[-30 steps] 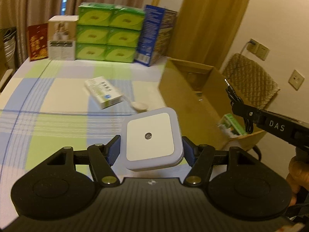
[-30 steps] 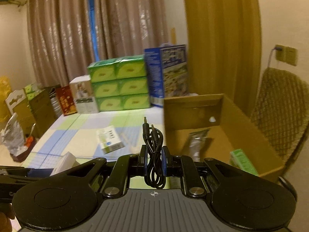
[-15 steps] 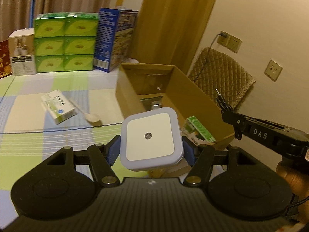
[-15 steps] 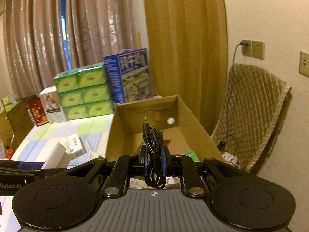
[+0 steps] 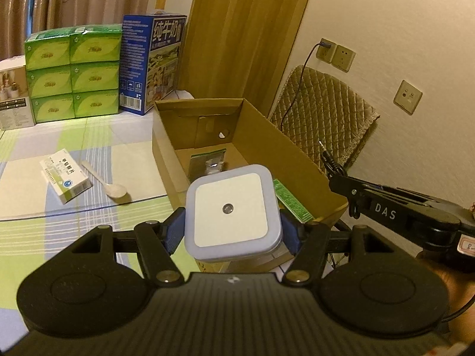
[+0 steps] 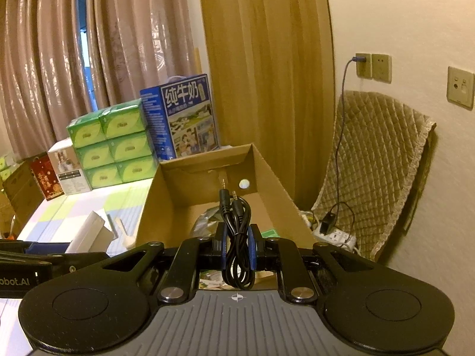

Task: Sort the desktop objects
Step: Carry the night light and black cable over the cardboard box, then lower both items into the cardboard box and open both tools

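Note:
My left gripper [image 5: 232,233] is shut on a square white night light [image 5: 231,212] with a pale blue rim, held over the near end of an open cardboard box [image 5: 299,160]. Inside the box lie a silvery foil packet [image 5: 207,163] and a green carton [image 5: 289,200]. My right gripper [image 6: 237,249] is shut on a coiled black audio cable [image 6: 236,237], its two plugs pointing up in front of the same box [image 6: 175,187]. In the left wrist view the right gripper [image 5: 335,175] reaches in from the right beside the box's right wall.
On the checked tablecloth [image 5: 29,216] left of the box lie a white medicine box [image 5: 65,176] and a white spoon [image 5: 109,185]. Stacked green tissue packs [image 5: 72,71] and a blue milk carton [image 5: 154,62] stand at the back. A quilted chair [image 5: 323,118] and wall sockets are on the right.
Both grippers have swung right toward the cardboard box, which now fills the centre of both views. The night light and the cable stay gripped.

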